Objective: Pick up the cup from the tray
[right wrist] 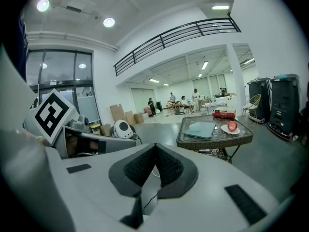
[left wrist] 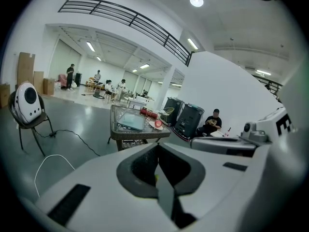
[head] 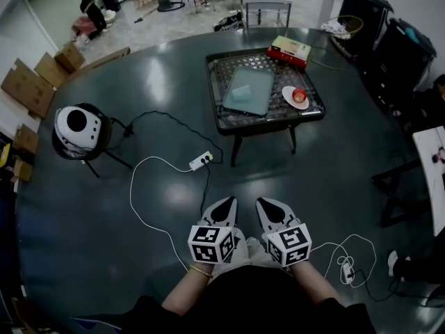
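Note:
A red cup (head: 299,95) sits on a small white saucer (head: 290,97) at the right of a low wicker table (head: 236,120). A pale green tray (head: 248,90) lies flat beside it, to the left. Both grippers are held low and close to the person's body, far short of the table. My left gripper (head: 224,204) and my right gripper (head: 270,204) are side by side, both shut with nothing in them. The left gripper view shows the cup (left wrist: 158,123) far ahead above the shut left gripper (left wrist: 157,148). The right gripper view shows the cup (right wrist: 232,126) and tray (right wrist: 200,129) beyond the shut right gripper (right wrist: 155,148).
A red and white box (head: 290,50) lies at the table's far edge. A round white device on a black stand (head: 78,128) is at the left. White and black cables and a power strip (head: 200,161) cross the floor between me and the table. Black cases (head: 389,54) stand at the right.

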Action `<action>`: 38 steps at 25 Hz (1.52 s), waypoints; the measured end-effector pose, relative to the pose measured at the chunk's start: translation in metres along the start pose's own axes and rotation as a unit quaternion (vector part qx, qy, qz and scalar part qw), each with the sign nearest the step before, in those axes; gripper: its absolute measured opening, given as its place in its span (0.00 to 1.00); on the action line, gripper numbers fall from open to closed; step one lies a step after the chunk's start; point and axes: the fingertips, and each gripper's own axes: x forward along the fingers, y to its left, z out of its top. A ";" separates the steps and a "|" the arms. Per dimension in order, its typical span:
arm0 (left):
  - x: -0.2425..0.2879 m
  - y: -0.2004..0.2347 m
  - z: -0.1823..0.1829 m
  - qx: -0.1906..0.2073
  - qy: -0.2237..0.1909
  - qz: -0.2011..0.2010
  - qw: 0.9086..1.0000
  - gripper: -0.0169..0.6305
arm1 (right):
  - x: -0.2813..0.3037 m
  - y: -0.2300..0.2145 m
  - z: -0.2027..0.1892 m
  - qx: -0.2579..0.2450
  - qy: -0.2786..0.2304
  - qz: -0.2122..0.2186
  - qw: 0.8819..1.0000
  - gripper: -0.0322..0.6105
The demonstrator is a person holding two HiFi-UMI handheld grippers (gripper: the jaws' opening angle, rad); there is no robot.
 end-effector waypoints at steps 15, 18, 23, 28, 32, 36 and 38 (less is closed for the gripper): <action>0.029 0.010 0.022 0.015 0.006 0.013 1.000 0.04 | 0.026 -0.026 0.018 0.007 0.000 0.008 1.000 0.06; 0.046 0.021 0.030 0.014 0.007 0.012 1.000 0.04 | 0.042 -0.036 0.022 0.008 0.004 0.006 1.000 0.06; 0.079 0.043 0.049 0.011 0.010 0.014 1.000 0.04 | 0.075 -0.057 0.035 0.008 0.012 0.007 1.000 0.06; 0.112 0.068 0.072 0.006 0.009 0.015 1.000 0.04 | 0.112 -0.079 0.052 0.007 0.018 0.005 1.000 0.06; 0.138 0.085 0.089 0.003 0.010 0.017 1.000 0.04 | 0.139 -0.095 0.066 0.007 0.019 0.005 1.000 0.06; 0.161 0.099 0.105 0.010 0.019 0.019 1.000 0.04 | 0.164 -0.109 0.078 0.010 0.025 0.004 1.000 0.06; 0.172 0.107 0.114 0.014 0.024 0.017 0.999 0.04 | 0.177 -0.117 0.084 0.012 0.029 0.001 0.999 0.06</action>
